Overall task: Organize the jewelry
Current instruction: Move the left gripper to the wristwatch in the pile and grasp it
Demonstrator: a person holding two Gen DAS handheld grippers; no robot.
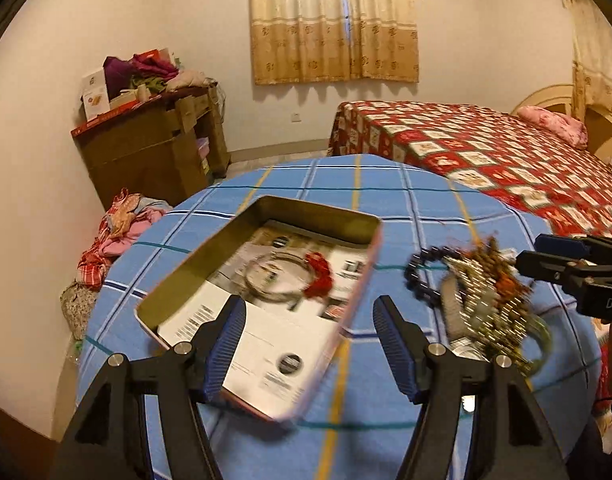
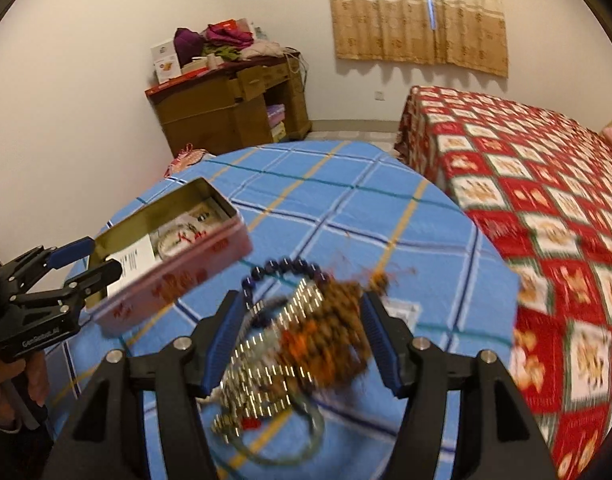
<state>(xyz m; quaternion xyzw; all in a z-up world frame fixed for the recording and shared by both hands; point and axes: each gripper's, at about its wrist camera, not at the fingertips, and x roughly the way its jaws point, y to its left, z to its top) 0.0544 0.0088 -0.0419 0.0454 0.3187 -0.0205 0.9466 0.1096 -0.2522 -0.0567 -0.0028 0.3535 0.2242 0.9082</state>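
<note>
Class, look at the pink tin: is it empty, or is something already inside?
Not empty. The lidless tin holds a printed paper and a ring-shaped bracelet with red trim.

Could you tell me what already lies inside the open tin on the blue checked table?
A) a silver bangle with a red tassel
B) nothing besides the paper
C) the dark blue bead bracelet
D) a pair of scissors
A: in the left wrist view the tin holds printed paper with a silver bangle and its red tassel on top, while the dark bead bracelet lies outside on the table.

One tin, one bangle, one jewelry heap, two tools.
</note>
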